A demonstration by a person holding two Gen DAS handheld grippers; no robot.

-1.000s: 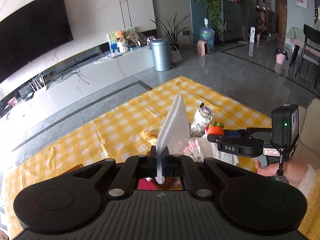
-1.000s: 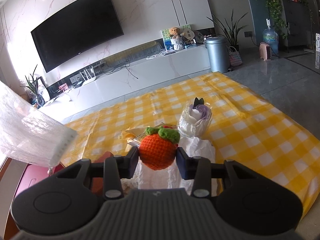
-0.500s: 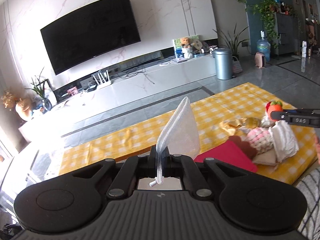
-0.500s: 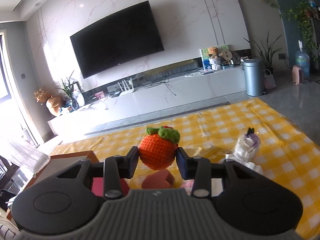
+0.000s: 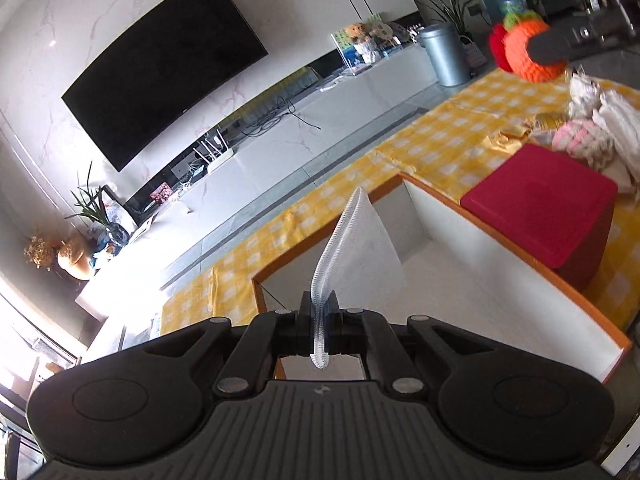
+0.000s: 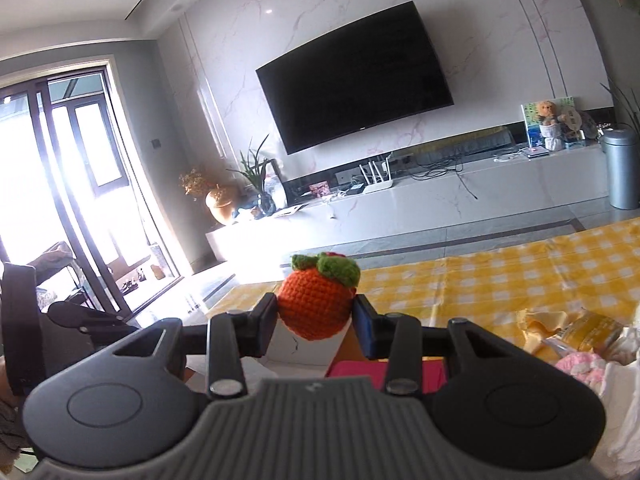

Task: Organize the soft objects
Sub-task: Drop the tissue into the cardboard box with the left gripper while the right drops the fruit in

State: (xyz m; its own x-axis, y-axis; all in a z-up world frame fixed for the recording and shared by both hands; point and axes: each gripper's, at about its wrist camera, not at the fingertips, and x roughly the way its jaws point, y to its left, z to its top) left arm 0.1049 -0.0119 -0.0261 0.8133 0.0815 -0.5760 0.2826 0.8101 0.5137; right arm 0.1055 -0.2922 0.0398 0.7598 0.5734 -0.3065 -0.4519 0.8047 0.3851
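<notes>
A white mesh bag (image 5: 362, 248) is clamped between the fully closed fingers of the left gripper (image 5: 319, 326), above the open orange-rimmed box (image 5: 472, 276); the bag's lower end is hidden behind the gripper body. A crocheted orange fruit (image 6: 314, 302) is pinched between the fingers of the right gripper (image 6: 316, 318), held in the air over the yellow checked cloth (image 6: 500, 276). The red lid (image 5: 540, 204) is seen beside the box. The pile of soft items (image 5: 592, 136) at the cloth's right edge is cut off and cannot be sorted out.
</notes>
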